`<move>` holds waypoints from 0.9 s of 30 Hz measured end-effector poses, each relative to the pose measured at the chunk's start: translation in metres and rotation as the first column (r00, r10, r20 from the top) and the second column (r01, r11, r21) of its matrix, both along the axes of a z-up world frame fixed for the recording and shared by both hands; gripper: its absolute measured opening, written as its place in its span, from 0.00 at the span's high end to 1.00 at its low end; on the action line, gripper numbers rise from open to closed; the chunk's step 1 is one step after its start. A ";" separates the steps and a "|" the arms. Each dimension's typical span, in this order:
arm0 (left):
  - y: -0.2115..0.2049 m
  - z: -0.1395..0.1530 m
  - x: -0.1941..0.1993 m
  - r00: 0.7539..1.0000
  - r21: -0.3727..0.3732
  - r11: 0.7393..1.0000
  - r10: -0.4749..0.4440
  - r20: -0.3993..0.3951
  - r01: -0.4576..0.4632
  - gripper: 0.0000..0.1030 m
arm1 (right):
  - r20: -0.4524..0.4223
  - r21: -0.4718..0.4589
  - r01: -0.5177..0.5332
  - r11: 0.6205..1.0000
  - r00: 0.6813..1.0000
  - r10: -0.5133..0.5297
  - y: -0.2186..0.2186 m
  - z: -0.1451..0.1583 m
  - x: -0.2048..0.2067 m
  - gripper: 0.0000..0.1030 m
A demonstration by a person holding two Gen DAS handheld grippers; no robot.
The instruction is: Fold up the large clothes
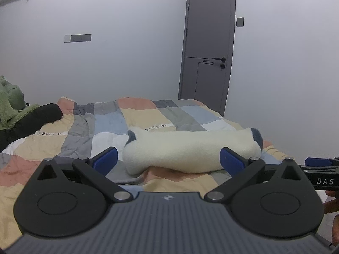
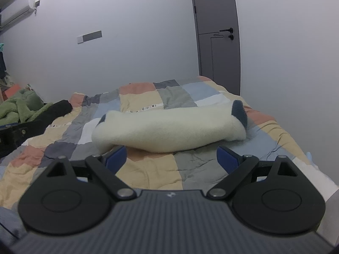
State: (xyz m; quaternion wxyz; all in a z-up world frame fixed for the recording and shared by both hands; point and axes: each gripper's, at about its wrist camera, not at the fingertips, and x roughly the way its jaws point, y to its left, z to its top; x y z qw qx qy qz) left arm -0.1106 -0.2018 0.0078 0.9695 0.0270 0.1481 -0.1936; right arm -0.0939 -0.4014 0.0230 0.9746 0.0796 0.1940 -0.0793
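Observation:
A cream fleece garment (image 1: 190,150) with dark blue trim lies folded into a thick bundle on the patchwork quilt (image 1: 53,144). My left gripper (image 1: 168,160) is open, its blue pads spread wide just in front of the bundle's near edge, holding nothing. In the right wrist view the same cream garment (image 2: 169,129) lies a little beyond my right gripper (image 2: 171,158), which is also open and empty above the quilt (image 2: 152,169). The right gripper's blue tip (image 1: 317,162) shows at the far right of the left wrist view.
A black garment (image 1: 31,120) and a green fleece one (image 1: 10,105) lie piled at the bed's left side. A grey door (image 1: 209,46) stands beyond the bed's far right corner. The bed's right edge (image 2: 313,158) runs close to my right gripper.

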 end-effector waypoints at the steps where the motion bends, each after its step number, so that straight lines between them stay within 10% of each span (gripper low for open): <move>1: 0.000 0.000 0.000 1.000 -0.001 1.000 -0.001 0.000 0.001 0.00 | -0.002 0.002 -0.001 1.000 1.000 0.001 0.000 0.000 0.000 0.10; 27: 0.000 0.005 -0.011 1.000 0.002 1.000 -0.004 0.014 0.004 0.00 | -0.015 -0.005 -0.010 1.000 1.000 0.009 0.007 0.004 -0.002 0.10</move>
